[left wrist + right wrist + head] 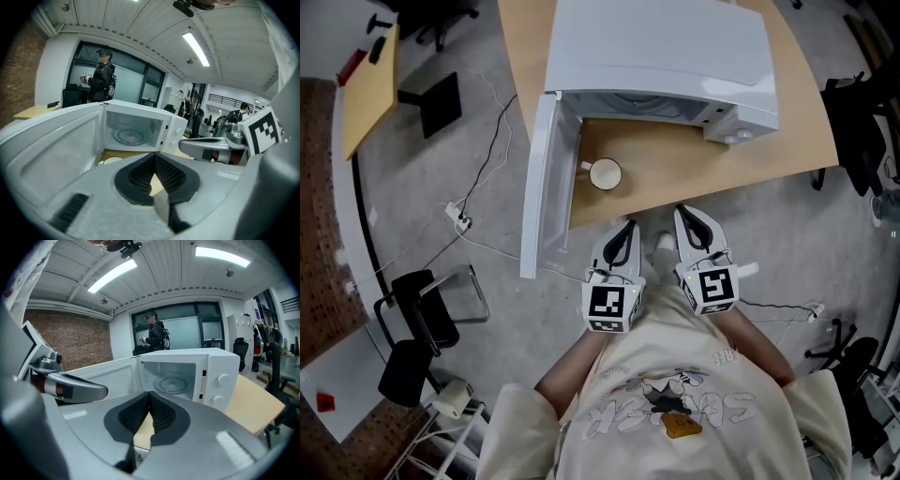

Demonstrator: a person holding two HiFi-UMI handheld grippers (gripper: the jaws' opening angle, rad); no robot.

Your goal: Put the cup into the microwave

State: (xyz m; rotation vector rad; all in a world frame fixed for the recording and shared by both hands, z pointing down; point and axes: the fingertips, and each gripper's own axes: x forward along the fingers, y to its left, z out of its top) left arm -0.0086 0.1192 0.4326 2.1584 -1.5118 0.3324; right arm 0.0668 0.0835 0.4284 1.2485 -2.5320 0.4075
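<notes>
White cup (606, 173) sits upright on the wood counter (712, 159), just in front of the microwave (661, 56) & right beside its open door (542, 178), which swings out past the counter edge. Left gripper (626, 228) & right gripper (684, 214) hover side by side at the counter's near edge, both aimed at the microwave, not touching the cup. Left fingers (168, 173) are pressed together w/ nothing btwn them; right fingers (161, 416) likewise closed, holding nothing.

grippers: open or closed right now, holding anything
left gripper: closed, holding nothing
right gripper: closed, holding nothing
</notes>
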